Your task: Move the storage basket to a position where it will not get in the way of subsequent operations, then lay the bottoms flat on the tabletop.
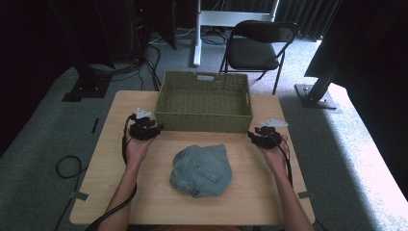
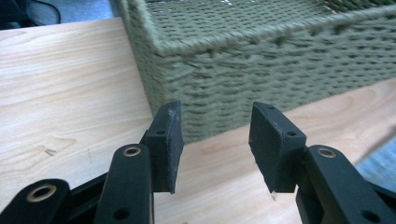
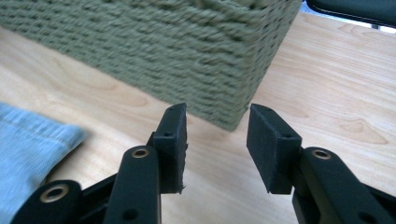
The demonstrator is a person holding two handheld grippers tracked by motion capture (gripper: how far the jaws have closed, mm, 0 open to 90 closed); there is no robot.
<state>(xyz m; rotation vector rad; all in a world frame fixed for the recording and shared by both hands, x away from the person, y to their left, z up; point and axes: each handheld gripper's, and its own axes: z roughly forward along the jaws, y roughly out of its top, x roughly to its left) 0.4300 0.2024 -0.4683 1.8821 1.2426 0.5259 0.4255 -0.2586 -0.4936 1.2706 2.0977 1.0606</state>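
A folded piece of light blue denim clothing with a stitched pocket (image 1: 201, 170) lies near the middle of the pale wooden tabletop (image 1: 110, 192), on the person's side of a rectangular olive-green woven basket (image 1: 204, 100) that stands at the far edge. The denim rests flat and rounded, apart from the basket's near wall and untouched by either tool.

The left gripper (image 1: 156, 129) sits at the basket's near left corner, well to the left of the denim and farther up the tabletop. In the left gripper view its jaws stand moderately apart with nothing between them, looking straight at the basket's woven corner (image 2: 261, 60) with bare wood below.

The right gripper (image 1: 250, 136) sits at the basket's near right corner, to the right of the denim and beyond it. In the right gripper view its jaws are likewise parted and hold nothing; the basket's corner (image 3: 187, 51) stands just ahead, and a blurred edge of the blue denim (image 3: 28, 154) lies at the lower left, off to the side of the jaws rather than between them.

So the denim lies between the two grippers and nearer the person than both. The pocket seems to carry plain stitching; the high view is too small to show any label, and no writing can be read on the basket or the grippers.
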